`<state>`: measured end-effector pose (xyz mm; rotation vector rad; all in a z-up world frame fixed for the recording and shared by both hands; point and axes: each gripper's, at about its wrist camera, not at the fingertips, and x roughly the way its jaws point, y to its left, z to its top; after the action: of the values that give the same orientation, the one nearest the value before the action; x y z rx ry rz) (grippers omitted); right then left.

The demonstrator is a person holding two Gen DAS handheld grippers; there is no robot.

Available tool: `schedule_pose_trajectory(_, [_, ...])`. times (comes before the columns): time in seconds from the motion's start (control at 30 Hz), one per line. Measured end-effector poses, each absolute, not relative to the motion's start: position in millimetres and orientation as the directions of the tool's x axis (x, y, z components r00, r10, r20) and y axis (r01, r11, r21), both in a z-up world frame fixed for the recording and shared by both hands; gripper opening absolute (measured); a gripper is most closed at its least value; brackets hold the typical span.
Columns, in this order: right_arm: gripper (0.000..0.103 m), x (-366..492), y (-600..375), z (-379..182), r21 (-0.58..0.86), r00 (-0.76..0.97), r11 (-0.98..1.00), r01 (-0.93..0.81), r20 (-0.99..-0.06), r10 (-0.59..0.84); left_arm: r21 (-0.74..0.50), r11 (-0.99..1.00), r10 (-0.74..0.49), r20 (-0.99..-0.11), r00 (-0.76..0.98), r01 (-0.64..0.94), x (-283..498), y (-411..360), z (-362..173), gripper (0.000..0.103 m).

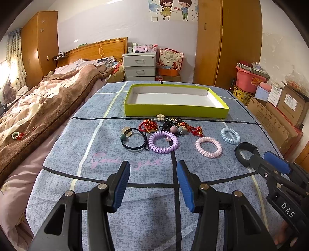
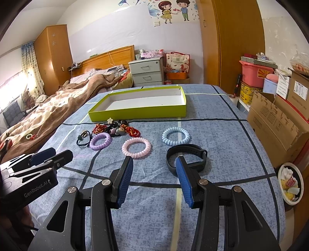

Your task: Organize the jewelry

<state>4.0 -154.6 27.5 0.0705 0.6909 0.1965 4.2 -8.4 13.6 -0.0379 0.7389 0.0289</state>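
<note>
A white wall (image 1: 108, 25) closes the far side, bearing a cartoon sticker of two children (image 2: 174, 11). Tall orange-brown wardrobes stand far left (image 1: 39, 44) and right (image 1: 227, 42). A wooden headboard (image 1: 100, 49) backs the bed under a brown blanket (image 1: 48, 96). A grey drawer unit (image 1: 139, 66) stands beside it. Daylight glows through a patterned curtain (image 2: 30, 63), presumably over a window. Cardboard boxes (image 2: 276, 119) crowd the right.

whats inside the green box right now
Nothing visible: the green box shows a bare white floor in both views. Its near wall hides a strip of floor along the front, so something small and flat there could go unseen.
</note>
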Motion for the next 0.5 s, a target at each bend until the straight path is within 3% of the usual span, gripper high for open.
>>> schedule_pose_trajectory(0.5, [0.047, 2.7, -155.2, 27.2, 0.127, 0.752, 0.980, -0.154, -0.628, 0.200, -0.030, 0.999, 0.011, -0.678, 0.735, -0.042, 2.7, -7.4, 14.1, 0.052])
